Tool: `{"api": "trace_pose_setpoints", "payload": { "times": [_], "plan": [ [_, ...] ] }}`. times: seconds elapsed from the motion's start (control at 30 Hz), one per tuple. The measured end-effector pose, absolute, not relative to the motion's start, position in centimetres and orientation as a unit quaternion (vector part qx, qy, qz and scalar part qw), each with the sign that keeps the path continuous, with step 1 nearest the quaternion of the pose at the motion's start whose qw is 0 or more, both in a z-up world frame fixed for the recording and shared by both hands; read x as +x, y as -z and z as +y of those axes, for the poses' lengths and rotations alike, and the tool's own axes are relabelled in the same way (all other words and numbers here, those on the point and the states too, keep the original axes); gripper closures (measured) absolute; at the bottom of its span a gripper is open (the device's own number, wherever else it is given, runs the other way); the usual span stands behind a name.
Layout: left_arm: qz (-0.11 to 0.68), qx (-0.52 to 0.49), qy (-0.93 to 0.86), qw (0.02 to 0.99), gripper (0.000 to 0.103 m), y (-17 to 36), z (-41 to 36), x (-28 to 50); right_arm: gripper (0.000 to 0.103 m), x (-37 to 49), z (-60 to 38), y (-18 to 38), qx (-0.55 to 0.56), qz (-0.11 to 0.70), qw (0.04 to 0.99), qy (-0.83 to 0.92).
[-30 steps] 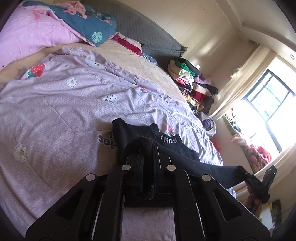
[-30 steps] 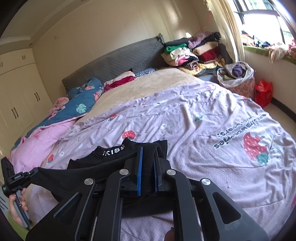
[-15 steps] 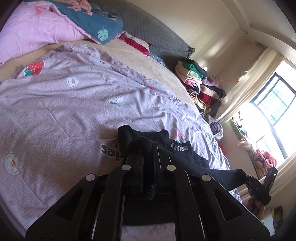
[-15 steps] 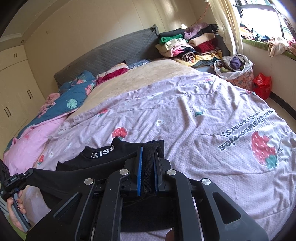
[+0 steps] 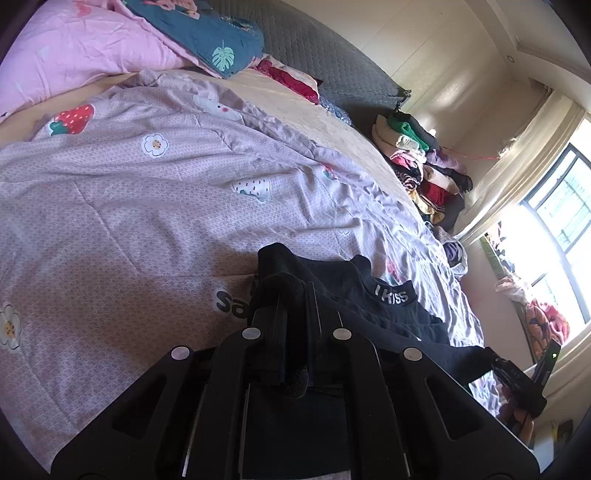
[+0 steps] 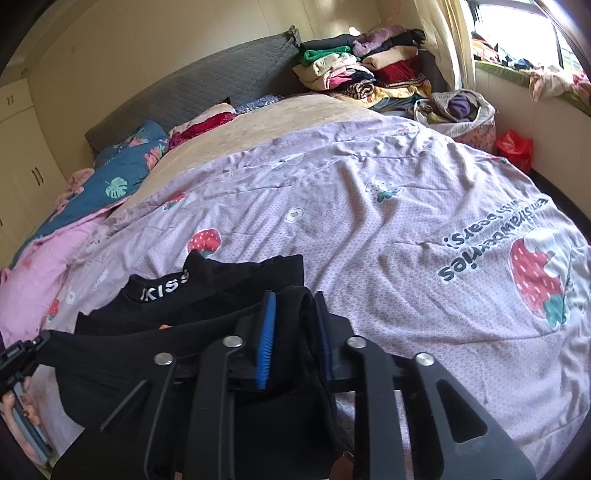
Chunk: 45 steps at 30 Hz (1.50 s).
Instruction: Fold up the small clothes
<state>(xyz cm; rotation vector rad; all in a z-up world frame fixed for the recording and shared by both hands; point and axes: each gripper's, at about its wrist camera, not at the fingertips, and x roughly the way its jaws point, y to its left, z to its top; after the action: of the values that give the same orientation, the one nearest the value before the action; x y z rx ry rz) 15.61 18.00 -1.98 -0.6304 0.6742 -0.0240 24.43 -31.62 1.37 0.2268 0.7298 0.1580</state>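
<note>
Left tool (image 5: 295,299), fingers pressed together, pinching one corner of the black knit garment with white "KISS" lettering on its collar (image 5: 391,314). Right tool (image 6: 293,317), blue-padded jaws opening, the opposite corner of the same garment lying loosely between the pads, which no longer press on it. The garment stretches from one tool to the other, its body and collar spread just ahead of both tools on the lilac quilt printed with strawberries and flowers (image 6: 369,221). Farther ahead of the tools the quilt gives way to a cream bed sheet (image 6: 295,122), then a grey quilted headboard (image 6: 192,85). Left of the left tool, well apart, lie a pink duvet (image 5: 74,55) and a dark blue leaf-print pillow (image 5: 210,40). Ahead and to the right of the right tool, beside the headboard, stands a stack of folded mixed-colour clothes (image 6: 362,66); beyond it, a bright window (image 6: 517,22).
</note>
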Motion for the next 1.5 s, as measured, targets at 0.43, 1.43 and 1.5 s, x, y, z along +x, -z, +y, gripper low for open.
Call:
{"api": "trace_pose_setpoints", "payload": {
  "times": [0.43,1.43,1.5],
  "plan": [
    [0.302,-0.216,-0.005,0.928,0.077,-0.3,16.1,12.7,0.071,19.2,-31.0,-2.3,0.119,0.339,0.921,-0.152],
    [0.400,-0.050,0.026,0.915,0.102,4.5,9.2,19.7,0.092,25.9,-24.6,3.2,0.050,0.406,0.902,-0.137],
    [0.398,-0.053,0.019,0.916,0.102,4.3,9.5,20.6,0.092,26.3,-24.5,3.0,0.046,0.403,0.904,-0.138]
  ]
}}
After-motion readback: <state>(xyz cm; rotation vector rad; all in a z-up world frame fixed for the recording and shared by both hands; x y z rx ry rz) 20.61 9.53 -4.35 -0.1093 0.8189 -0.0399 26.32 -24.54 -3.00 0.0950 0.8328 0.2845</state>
